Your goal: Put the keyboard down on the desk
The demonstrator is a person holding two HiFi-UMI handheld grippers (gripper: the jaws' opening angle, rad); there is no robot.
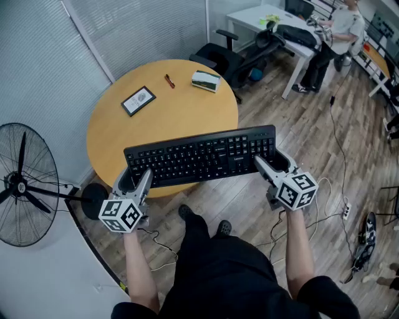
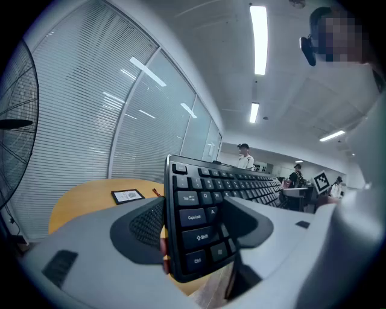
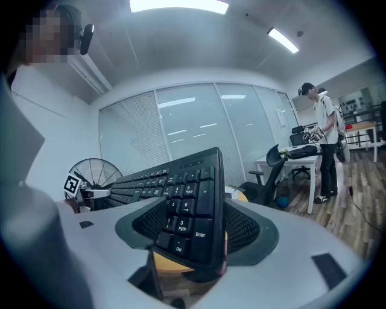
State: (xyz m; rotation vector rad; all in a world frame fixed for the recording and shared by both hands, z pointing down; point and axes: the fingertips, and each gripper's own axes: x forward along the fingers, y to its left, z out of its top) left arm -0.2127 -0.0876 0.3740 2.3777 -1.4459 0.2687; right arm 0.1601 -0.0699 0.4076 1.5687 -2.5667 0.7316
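A black keyboard (image 1: 199, 156) hangs level in the air over the near edge of the round wooden table (image 1: 181, 118), held at both ends. My left gripper (image 1: 133, 177) is shut on its left end, and in the left gripper view the keyboard (image 2: 196, 208) stands on edge between that gripper's (image 2: 192, 224) two grey jaws. My right gripper (image 1: 275, 163) is shut on the right end. The right gripper view shows the number pad of the keyboard (image 3: 190, 208) clamped in the right gripper (image 3: 194, 224). The keyboard's underside is hidden.
On the table lie a framed card (image 1: 138, 100), a small red item (image 1: 169, 81) and a small box (image 1: 206, 81). A standing fan (image 1: 22, 184) is at the left. Office chairs (image 1: 230, 57), a white desk (image 1: 274, 19), a person (image 1: 336, 37) and floor cables (image 1: 336, 209) are behind and right.
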